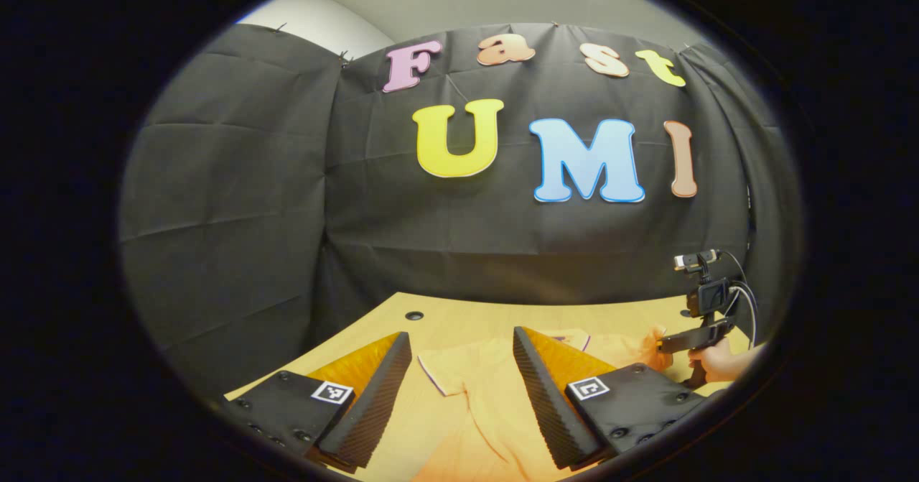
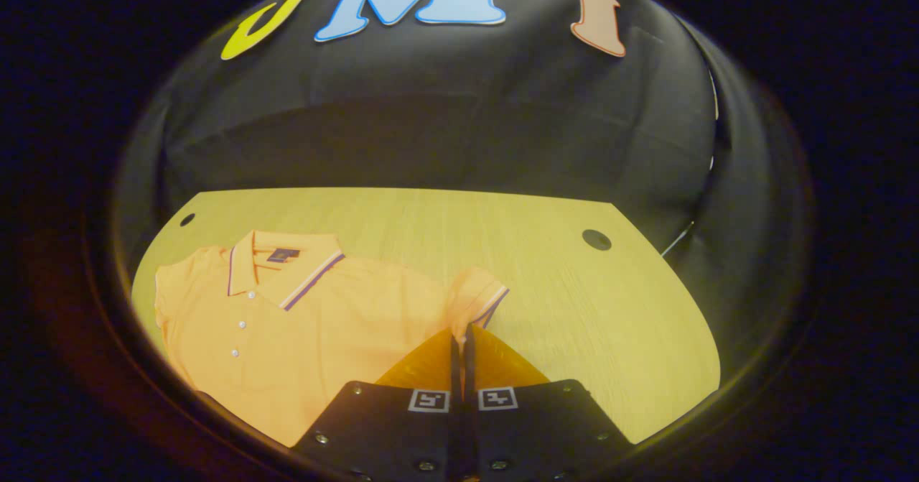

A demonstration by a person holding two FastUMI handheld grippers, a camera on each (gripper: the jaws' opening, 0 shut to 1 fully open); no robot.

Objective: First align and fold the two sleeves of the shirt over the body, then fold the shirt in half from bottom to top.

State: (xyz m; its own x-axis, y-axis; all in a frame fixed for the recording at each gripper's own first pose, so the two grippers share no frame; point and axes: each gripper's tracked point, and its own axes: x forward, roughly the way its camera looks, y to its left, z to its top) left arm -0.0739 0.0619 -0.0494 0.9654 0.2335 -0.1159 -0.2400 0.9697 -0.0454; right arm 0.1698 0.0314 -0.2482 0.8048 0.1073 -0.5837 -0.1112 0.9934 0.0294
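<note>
The right tool point(image 2: 459, 342) has its jaws drawn together to a thin slit, and the cuff of the shirt's sleeve point(image 2: 479, 297) sits right at their tips; it looks pinched there, though whether both fingers truly press the cloth I cannot tell from the right gripper view; the left tool point(image 1: 459, 367) stands wide apart, holding nothing, hovering over the other sleeve point(image 1: 441, 371) with fabric visible between its fingers. In the left gripper view the right tool point(image 1: 678, 343) appears farther off, with the hand point(image 1: 721, 363) that carries it.

The orange polo shirt point(image 2: 301, 324) lies flat and face up on the pale wooden worktop point(image 2: 589, 302), collar point(image 2: 283, 270) toward the booth's back wall, buttons showing, both sleeves spread outward; no fold is made yet, so the sleeve step is in hand.

To do it well, I judge: bring the left tool down onto its cuff edge and close on it; lift both sleeves only slightly so the body does not drag; carry them inward at matching height, laying each over the chest with cuffs level; release once the cloth rests flat, not bunched.
</note>
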